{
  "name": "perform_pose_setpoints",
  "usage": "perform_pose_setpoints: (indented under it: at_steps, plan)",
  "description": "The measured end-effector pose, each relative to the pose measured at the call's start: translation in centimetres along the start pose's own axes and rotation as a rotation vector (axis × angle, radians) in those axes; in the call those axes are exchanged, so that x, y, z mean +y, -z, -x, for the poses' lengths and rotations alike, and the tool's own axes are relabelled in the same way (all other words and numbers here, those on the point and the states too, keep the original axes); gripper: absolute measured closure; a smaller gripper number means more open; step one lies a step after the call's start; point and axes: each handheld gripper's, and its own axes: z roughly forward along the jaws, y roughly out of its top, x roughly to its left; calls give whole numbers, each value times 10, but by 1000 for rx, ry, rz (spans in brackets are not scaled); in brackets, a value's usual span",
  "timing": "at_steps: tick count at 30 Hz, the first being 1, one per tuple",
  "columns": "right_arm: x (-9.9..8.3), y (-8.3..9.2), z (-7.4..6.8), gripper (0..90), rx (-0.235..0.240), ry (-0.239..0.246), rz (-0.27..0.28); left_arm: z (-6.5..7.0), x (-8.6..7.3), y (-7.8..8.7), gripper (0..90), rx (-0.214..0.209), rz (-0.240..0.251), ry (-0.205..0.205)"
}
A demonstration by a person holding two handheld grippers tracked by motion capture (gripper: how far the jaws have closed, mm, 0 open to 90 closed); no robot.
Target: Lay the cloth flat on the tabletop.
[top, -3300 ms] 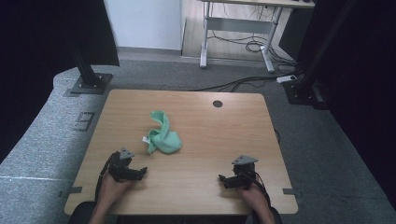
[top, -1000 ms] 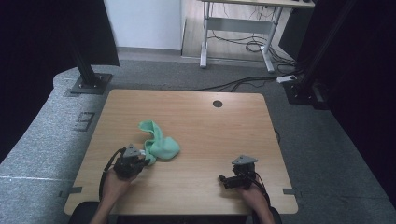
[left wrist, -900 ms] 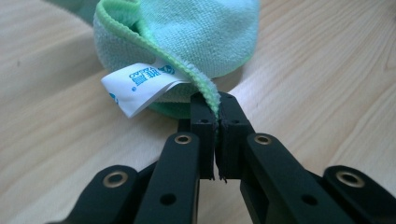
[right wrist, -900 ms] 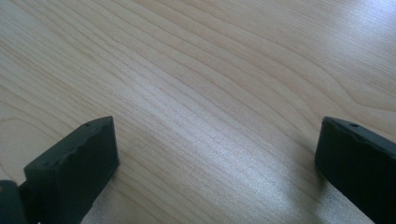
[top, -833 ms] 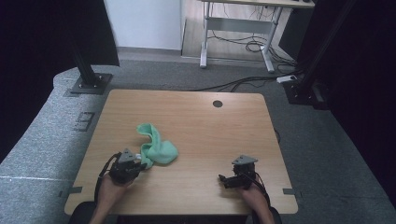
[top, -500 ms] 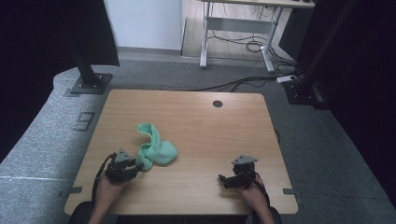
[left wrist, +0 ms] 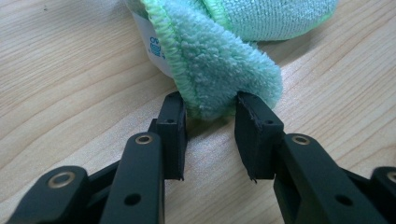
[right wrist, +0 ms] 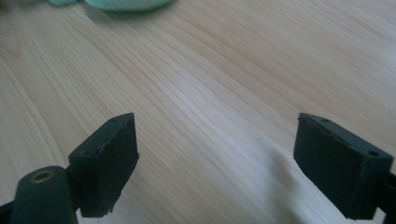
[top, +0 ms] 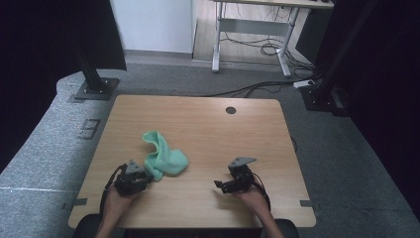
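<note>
Seen from the high view: one wooden table (top: 198, 124) with a round hole (top: 231, 110) near its far edge, grey carpet around it, a black stand foot (top: 94, 89) off the far left corner and a white desk frame (top: 252, 37) with cables beyond. One green cloth (top: 163, 156), crumpled, left of the middle, nearer the front edge than the far one. Two grippers, one per hand: left gripper (top: 144, 179) near the front left corner, its tips right at the cloth's near end; right gripper (top: 220, 186) near the front edge, right of the middle, well apart from the cloth, bare wood between, nothing in the way. Seen from the left gripper view: jaws part open, having opened within the last second and eased slightly narrower, with a folded tip of the cloth (left wrist: 224, 70) lying between the fingertips (left wrist: 173, 116), which touch it lightly at either side without squeezing it; a white label (left wrist: 152, 44) at the cloth's hem; table grain all round. Seen from the right gripper view: jaws wide apart though just closing somewhat, holding nothing, only bare wood between; an edge of the cloth (right wrist: 126, 4) far off at the top.
</note>
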Motion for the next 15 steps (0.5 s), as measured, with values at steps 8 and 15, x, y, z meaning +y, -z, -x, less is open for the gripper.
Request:
perform_pose_setpoints:
  at_steps: [8, 15]
  plan:
    - [33, -29, -17, 285, 63, 71, 2, -1, -1, 0, 618, -18, 13, 3]
    - [60, -48, -28, 372, 105, 122, 22, -1, -2, -1, 591, -22, 17, -6]
